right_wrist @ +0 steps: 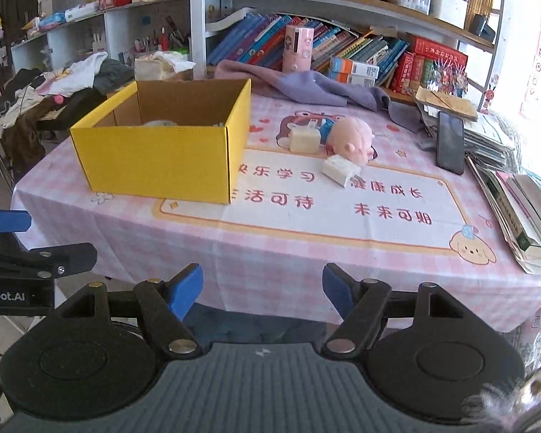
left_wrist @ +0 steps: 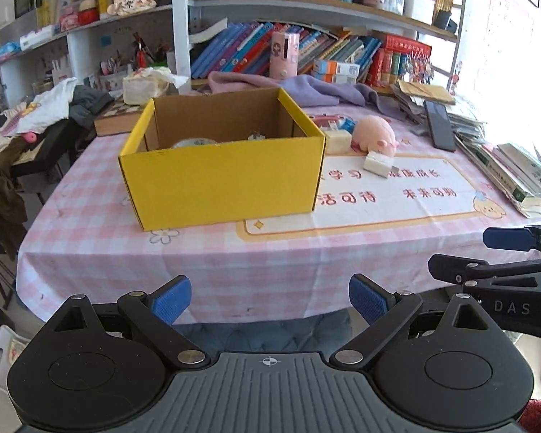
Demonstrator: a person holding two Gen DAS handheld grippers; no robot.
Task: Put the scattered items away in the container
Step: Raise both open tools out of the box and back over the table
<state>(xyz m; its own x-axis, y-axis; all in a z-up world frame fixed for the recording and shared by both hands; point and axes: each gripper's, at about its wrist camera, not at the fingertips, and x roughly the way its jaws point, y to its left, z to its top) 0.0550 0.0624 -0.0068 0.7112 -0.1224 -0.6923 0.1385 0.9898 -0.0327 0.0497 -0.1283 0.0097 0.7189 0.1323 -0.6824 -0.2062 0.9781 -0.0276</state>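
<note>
On the pink checked tablecloth [right_wrist: 270, 252], the yellow cardboard box [left_wrist: 220, 180] sits open-topped on the left part of the table. Inside it, only the tops of a pale round item [left_wrist: 194, 142] and one small thing at the back show; can't tell what they are.

Loose items are right of the box: a cream-white charger block [right_wrist: 304, 139] just beside the pink plush pig [right_wrist: 351, 139], which lies on its side. A second white charger block [right_wrist: 340, 170], tilted, sits in front of the pig, close to it. From the left wrist view the first block is next to the box's right wall; contact can't be judged.

A black phone [right_wrist: 450, 142] leans on the book stack [right_wrist: 515, 216] at the right edge. A purple cloth [right_wrist: 317, 88] is bunched behind the box, by the bookshelf.

Left gripper [left_wrist: 270, 301]: fingers spread wide, nothing between them, hanging off the near table edge. Right gripper [right_wrist: 262, 288]: same, spread wide and empty, also short of the edge. Both are well apart from the items.
</note>
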